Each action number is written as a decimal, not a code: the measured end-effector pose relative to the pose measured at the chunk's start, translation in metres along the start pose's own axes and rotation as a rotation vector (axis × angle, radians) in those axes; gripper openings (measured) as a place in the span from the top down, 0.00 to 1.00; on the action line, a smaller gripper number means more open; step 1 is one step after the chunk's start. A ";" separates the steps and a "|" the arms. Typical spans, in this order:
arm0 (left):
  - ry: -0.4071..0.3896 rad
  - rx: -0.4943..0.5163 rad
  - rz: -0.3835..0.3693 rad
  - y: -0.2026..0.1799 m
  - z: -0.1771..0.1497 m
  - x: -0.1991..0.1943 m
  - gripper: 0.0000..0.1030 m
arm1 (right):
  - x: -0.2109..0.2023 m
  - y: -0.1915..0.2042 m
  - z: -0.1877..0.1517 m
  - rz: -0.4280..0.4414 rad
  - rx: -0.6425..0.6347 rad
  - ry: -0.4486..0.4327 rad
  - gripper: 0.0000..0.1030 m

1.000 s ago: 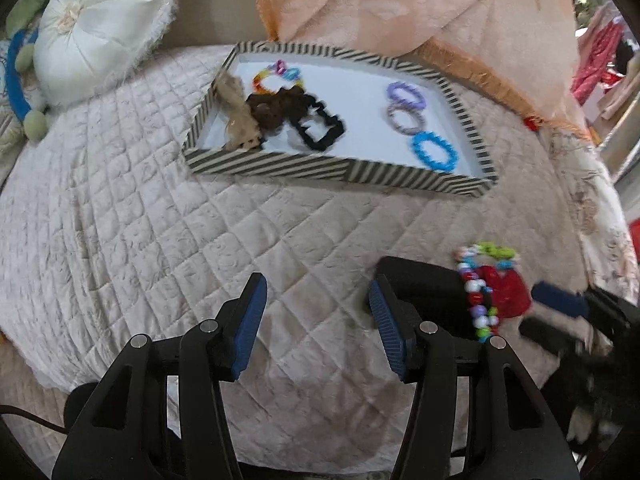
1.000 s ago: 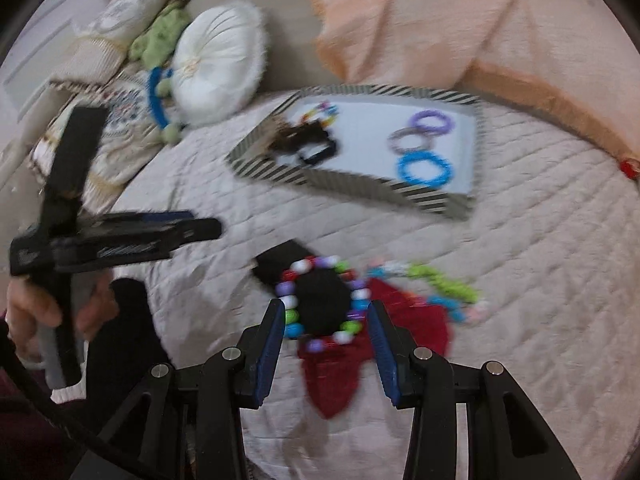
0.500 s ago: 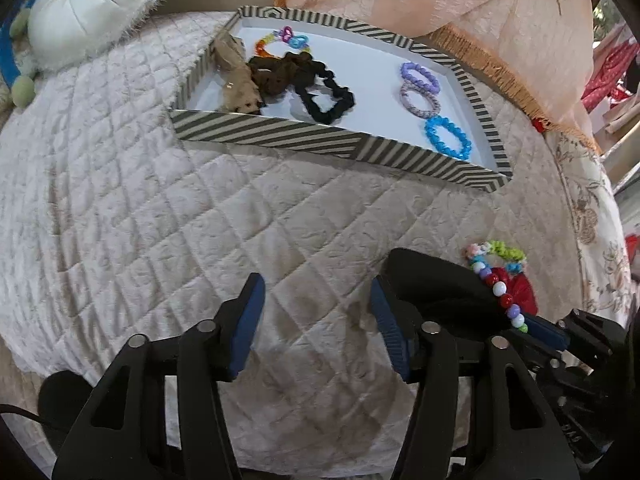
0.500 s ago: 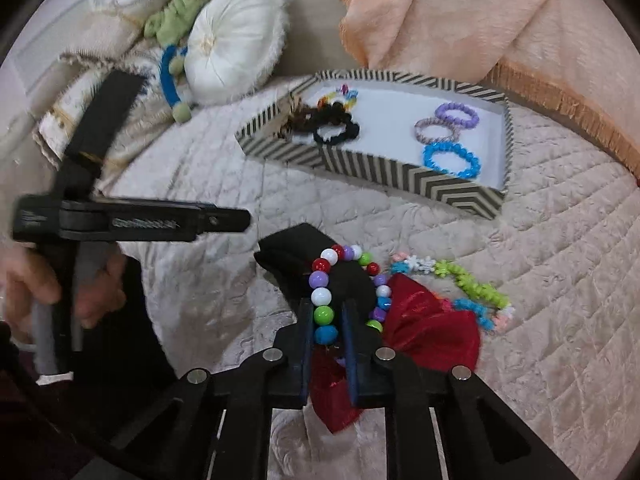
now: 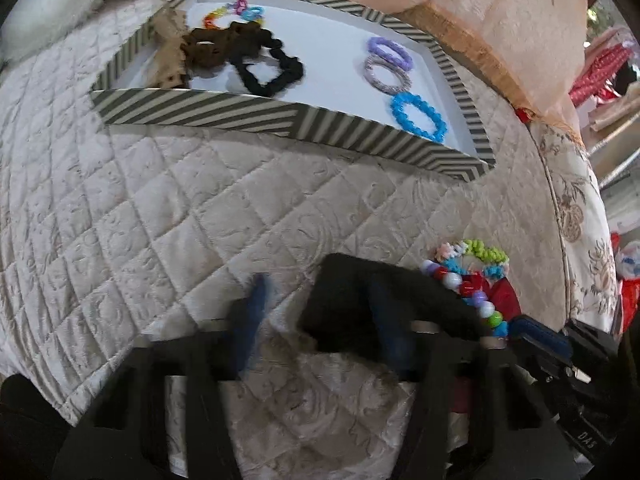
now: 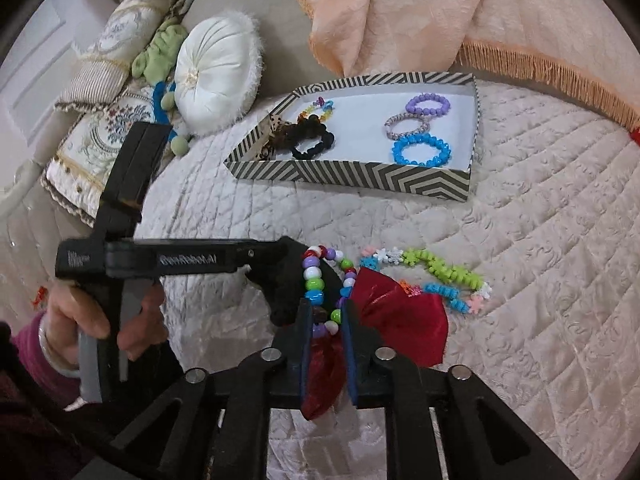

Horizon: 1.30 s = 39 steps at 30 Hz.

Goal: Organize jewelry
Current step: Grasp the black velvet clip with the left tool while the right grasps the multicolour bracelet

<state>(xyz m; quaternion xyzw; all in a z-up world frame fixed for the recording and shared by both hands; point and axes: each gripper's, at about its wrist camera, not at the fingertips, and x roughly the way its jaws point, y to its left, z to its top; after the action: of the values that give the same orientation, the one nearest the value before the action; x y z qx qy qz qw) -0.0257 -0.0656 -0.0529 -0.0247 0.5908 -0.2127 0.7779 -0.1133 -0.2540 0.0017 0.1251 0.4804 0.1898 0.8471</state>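
Observation:
A multicoloured bead bracelet (image 6: 316,276) stands on edge over a black cloth piece (image 6: 280,296) and a red bow (image 6: 400,320) on the quilt. My right gripper (image 6: 327,312) is shut on the bracelet's lower beads, and its jaws are opening slightly. A chain of green, blue and pink flower beads (image 6: 440,268) lies just beyond. My left gripper (image 5: 318,280) is blurred and its jaws are closing. One finger is over the black cloth piece (image 5: 360,304), and the other is on the quilt, clear of its edge. The striped tray (image 5: 240,114) holds scrunchies and bracelets.
A white round cushion (image 6: 216,76) and patterned pillows (image 6: 100,140) lie at the left. A peach blanket (image 6: 400,8) is heaped behind the tray. A person's hand (image 6: 100,320) holds the left gripper's handle. Bare quilt (image 5: 140,220) stretches between tray and grippers.
The right gripper shut on the bead bracelet and tipped it up on edge. The left gripper came down to the black cloth, and its jaws narrowed.

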 end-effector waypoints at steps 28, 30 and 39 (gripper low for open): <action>0.003 0.017 -0.016 0.005 -0.001 0.000 0.58 | 0.024 0.007 0.005 0.059 -0.018 0.054 0.70; -0.015 0.038 -0.009 0.000 -0.001 0.001 0.82 | 0.024 0.004 0.003 0.063 -0.014 0.049 0.71; -0.062 0.100 -0.021 0.001 -0.005 -0.023 0.93 | 0.023 0.015 0.005 0.077 -0.042 0.037 0.89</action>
<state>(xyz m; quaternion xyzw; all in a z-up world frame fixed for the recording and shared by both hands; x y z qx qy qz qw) -0.0349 -0.0553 -0.0337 0.0015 0.5547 -0.2492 0.7938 -0.1012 -0.2309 -0.0076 0.1221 0.4866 0.2347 0.8326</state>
